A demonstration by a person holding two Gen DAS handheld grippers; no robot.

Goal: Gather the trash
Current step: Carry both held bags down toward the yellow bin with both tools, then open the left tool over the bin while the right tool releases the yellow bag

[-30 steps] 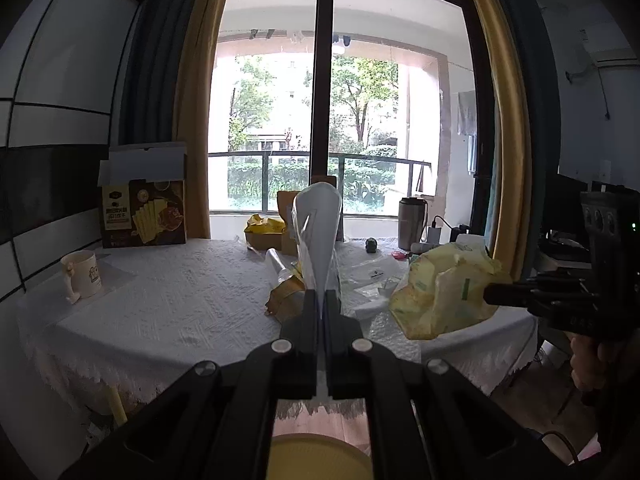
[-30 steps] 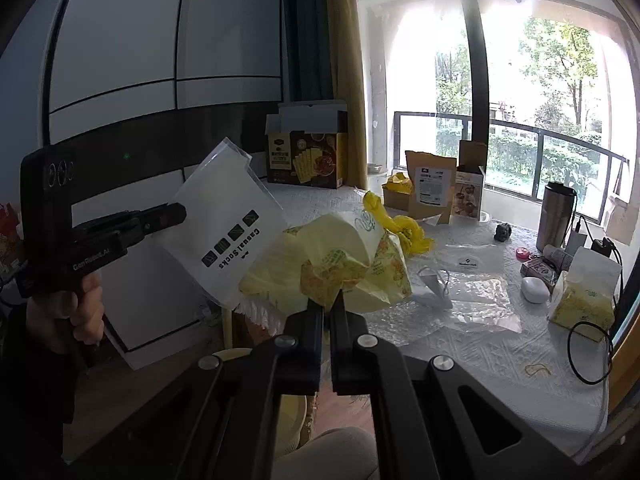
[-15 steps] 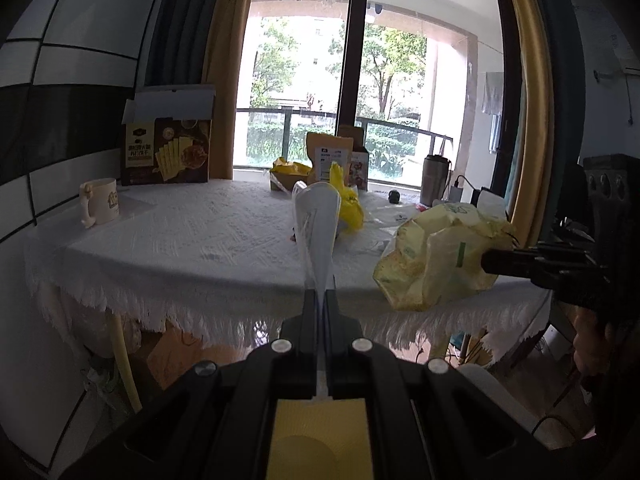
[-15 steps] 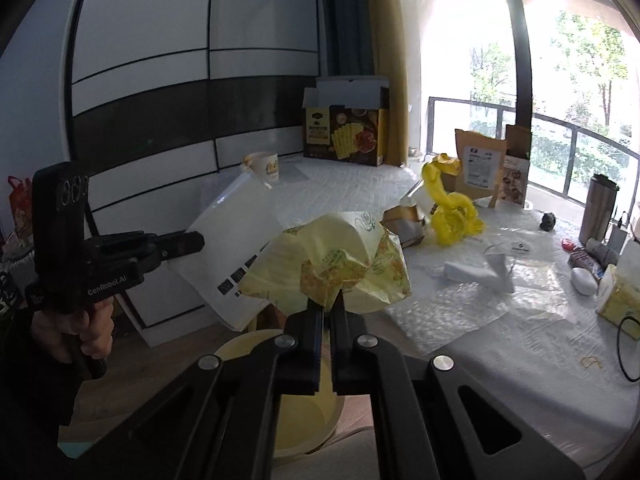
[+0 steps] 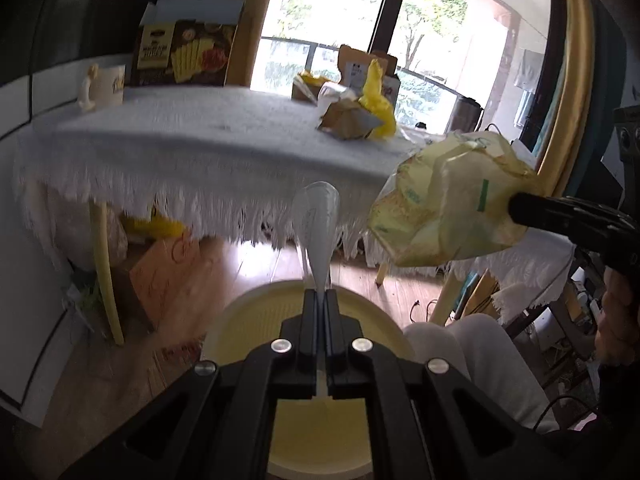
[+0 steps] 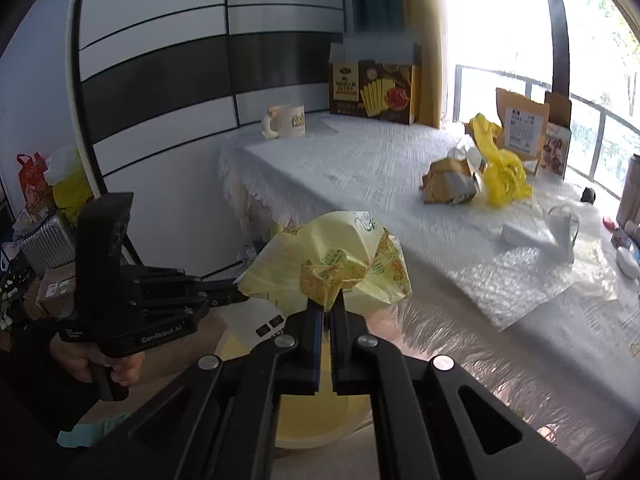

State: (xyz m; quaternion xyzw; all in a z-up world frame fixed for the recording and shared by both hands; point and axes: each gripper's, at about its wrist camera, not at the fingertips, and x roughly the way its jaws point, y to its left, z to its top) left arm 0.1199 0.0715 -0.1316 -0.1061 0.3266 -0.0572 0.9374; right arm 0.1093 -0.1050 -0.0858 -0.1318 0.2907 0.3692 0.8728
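Observation:
My left gripper (image 5: 319, 295) is shut on a clear plastic sock bag (image 5: 317, 224), seen edge-on, above a pale yellow bin (image 5: 248, 320) on the floor. My right gripper (image 6: 327, 305) is shut on a crumpled yellow wrapper (image 6: 332, 264), held over the same yellow bin (image 6: 316, 424). In the left wrist view the wrapper (image 5: 452, 204) hangs to the right of the sock bag. In the right wrist view the left gripper (image 6: 236, 294) sits left of the wrapper, and the sock bag (image 6: 266, 326) shows below it.
A table with a white lace cloth (image 5: 192, 140) holds a brown paper wad (image 6: 450, 182), a yellow plastic bag (image 6: 502, 172), bubble wrap (image 6: 516, 280), a mug (image 6: 286, 122) and a cracker box (image 6: 372, 92). A cardboard box (image 5: 164, 276) sits under the table.
Both grippers have moved down and back from the table top to below its edge, over the yellow bin, each still holding its item.

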